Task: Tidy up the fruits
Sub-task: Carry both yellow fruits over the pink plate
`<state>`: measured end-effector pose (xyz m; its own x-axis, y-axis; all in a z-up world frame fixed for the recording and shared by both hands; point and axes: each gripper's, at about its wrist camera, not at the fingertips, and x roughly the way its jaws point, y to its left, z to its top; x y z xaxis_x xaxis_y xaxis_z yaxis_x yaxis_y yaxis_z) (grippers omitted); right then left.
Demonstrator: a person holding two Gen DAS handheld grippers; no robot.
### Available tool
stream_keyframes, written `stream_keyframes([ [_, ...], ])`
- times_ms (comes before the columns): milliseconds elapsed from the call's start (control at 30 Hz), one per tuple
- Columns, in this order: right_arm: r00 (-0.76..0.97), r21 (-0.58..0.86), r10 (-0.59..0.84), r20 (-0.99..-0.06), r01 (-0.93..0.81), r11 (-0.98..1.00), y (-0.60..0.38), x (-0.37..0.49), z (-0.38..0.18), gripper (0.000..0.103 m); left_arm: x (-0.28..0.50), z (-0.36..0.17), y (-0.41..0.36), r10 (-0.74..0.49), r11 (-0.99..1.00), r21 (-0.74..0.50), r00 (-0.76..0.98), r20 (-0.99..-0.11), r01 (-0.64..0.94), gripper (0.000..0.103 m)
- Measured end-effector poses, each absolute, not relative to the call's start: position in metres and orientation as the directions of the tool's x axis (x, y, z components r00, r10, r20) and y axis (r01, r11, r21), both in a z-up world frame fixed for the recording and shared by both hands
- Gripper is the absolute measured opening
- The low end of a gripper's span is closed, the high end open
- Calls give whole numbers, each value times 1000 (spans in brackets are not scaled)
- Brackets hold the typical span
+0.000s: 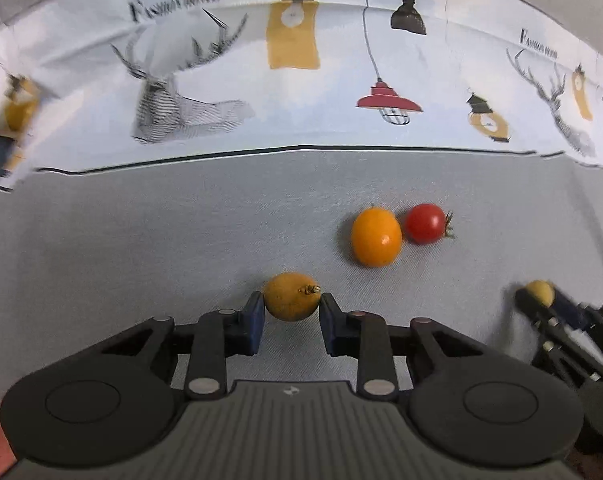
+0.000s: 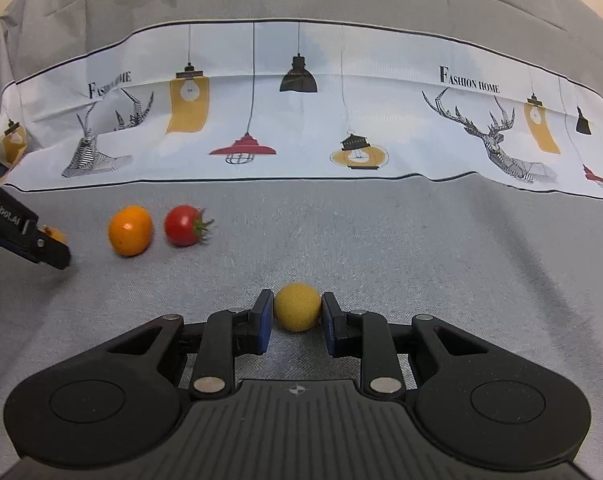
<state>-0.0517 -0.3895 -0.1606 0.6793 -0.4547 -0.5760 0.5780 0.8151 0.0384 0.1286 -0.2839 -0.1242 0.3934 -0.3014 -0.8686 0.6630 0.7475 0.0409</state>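
My left gripper (image 1: 292, 305) is shut on a dull yellow fruit with a dry stem (image 1: 291, 297), low over the grey cloth. My right gripper (image 2: 297, 309) is shut on a small round yellow fruit (image 2: 297, 306); it also shows at the right edge of the left wrist view (image 1: 540, 292). An orange fruit (image 1: 376, 237) and a red tomato with a green stem (image 1: 426, 223) lie touching side by side on the cloth, ahead and right of my left gripper. In the right wrist view the orange fruit (image 2: 130, 230) and the tomato (image 2: 184, 225) lie ahead to the left.
The grey cloth (image 2: 441, 264) covers the table. A white printed band with deer and lamps (image 2: 341, 120) runs across the back. My left gripper's body (image 2: 25, 236) enters the right wrist view at the left edge.
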Motion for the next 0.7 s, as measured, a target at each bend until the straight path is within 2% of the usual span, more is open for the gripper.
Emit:
stream_keyframes([
  [233, 717, 82, -388, -580, 525, 847, -338, -93, -106, 26, 75, -71, -240, -235, 763, 114, 437, -868, 637, 33],
  [500, 786, 149, -248, -567, 394, 907, -248, -146, -41, 26, 7, -15, -154, -232, 783, 108, 448, -864, 613, 33],
  [700, 836, 145, -155, -526, 268, 952, -179, -176, -9, 26, -38, 13, -84, -227, 812, 103, 474, -850, 574, 33],
])
